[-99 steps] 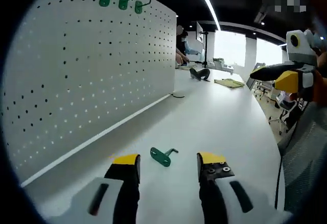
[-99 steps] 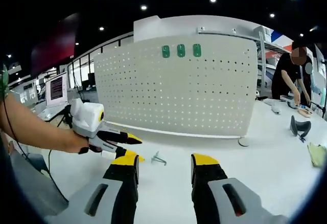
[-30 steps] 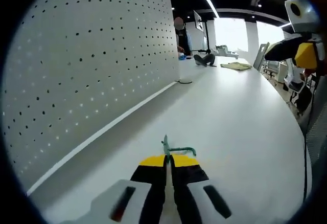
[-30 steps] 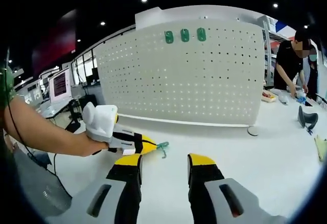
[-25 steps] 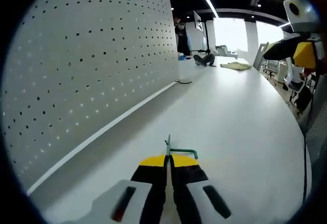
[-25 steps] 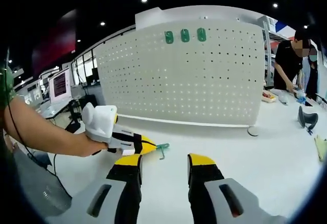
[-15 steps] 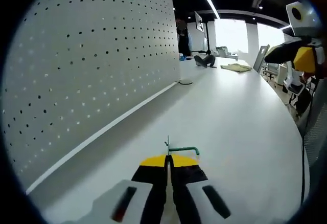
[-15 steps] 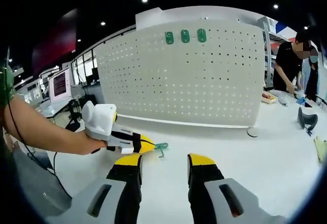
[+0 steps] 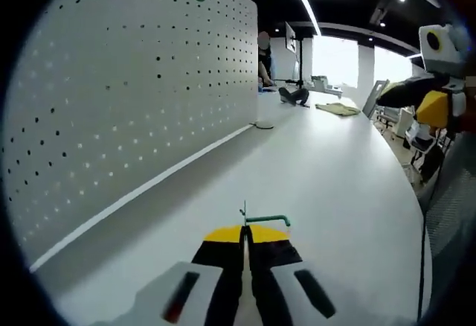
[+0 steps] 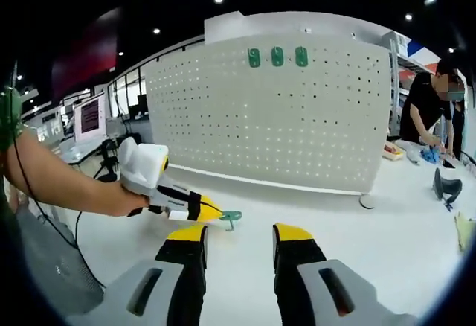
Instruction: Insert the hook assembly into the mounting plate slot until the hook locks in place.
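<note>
Open-plan lab or office, long white table (image 9: 335,170), pegboard (image 10: 282,117), monitor (image 10: 89,117)

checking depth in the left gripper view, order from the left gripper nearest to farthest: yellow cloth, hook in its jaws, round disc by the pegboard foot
1. Hook, held at the jaw tips.
2. Round disc, mid-table at the pegboard's foot.
3. Yellow cloth, far down the table, right of the disc.

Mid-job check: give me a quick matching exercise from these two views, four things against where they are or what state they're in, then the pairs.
Things:
1. left gripper
2. right gripper
3. three green hooks
4. pegboard

States or places:
A. jaws open, holding nothing
B. upright at the back of the white table
C. mounted along the pegboard's top edge
D. shut on the green hook

Pairs: 1-D, 2-A, 3-C, 4-B
</note>
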